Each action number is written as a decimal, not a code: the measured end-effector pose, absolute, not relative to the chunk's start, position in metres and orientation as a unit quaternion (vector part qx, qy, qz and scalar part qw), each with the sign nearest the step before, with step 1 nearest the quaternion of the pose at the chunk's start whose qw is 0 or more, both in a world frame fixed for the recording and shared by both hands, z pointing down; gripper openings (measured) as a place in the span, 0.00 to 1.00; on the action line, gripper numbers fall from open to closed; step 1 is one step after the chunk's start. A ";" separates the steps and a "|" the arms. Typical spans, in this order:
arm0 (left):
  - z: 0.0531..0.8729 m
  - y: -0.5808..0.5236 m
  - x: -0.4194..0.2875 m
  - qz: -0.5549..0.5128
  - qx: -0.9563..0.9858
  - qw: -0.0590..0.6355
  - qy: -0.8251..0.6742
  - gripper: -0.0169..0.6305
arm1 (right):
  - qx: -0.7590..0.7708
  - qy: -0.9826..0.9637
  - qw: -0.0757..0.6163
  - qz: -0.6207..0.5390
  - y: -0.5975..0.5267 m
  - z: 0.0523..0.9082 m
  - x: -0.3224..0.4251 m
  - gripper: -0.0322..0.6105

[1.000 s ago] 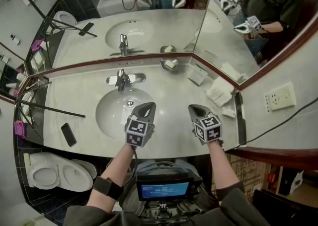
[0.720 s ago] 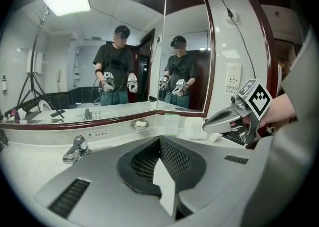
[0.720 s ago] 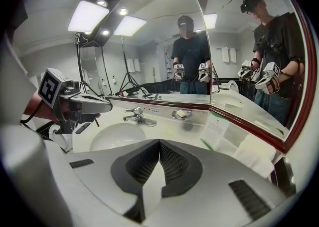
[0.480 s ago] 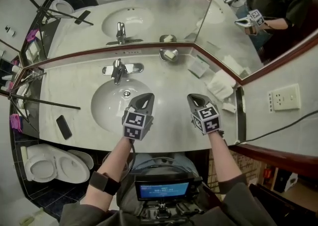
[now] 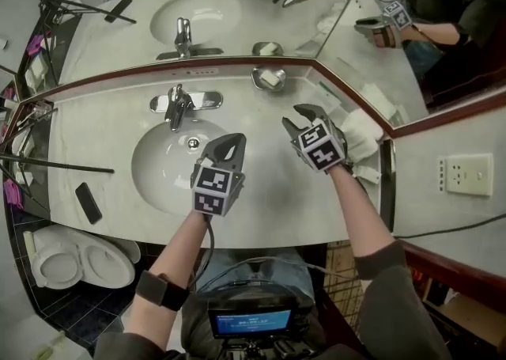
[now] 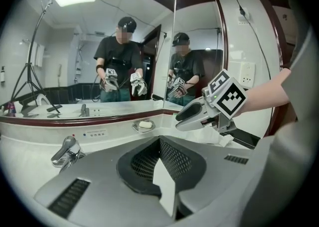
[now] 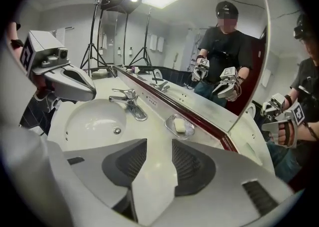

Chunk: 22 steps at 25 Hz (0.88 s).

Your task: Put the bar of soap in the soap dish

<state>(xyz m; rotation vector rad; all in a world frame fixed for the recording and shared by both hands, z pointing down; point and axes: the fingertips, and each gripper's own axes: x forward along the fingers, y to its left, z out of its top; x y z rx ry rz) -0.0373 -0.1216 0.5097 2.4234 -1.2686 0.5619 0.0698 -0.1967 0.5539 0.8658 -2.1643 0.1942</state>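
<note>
The bar of soap [image 5: 273,78] is a small pale block lying in the soap dish [image 5: 258,75]. The dish is a shallow metal oval at the back edge of the counter [image 5: 269,184], right against the dark ledge under the mirror [image 5: 237,26]. It sits to the right of the faucet [image 5: 178,104], close to the corner where the two mirror panels meet. No other bar shows in any view, so by how things lie the soap looks to be where the task wants it.

The bar is probably light and stiff. Its smooth faces would slip if wet, and hard pressure could mark it. The best hold is likely across its narrow width on the two long sides, coming from above so the dish's raised rim stays out of the way. The dish itself looks free to slide on the polished stone.

The right gripper [image 5: 299,117] has just been opening its jaws, which now stand moderately apart with only bare counter between them. It hangs in front of the dish and slightly to its right, near but not touching. In the right gripper view the soap sits ahead of the gap, a little right of its centre line.

The left gripper [image 5: 229,142] has its jaws pressed together on nothing. It is over the front right rim of the sink basin [image 5: 162,164], farther from the dish than the right gripper.
</note>
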 end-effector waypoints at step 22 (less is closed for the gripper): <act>0.549 -0.177 -0.042 0.193 0.855 0.193 -0.441 0.03 | 0.313 -0.831 0.446 0.111 -0.337 0.641 0.031 0.44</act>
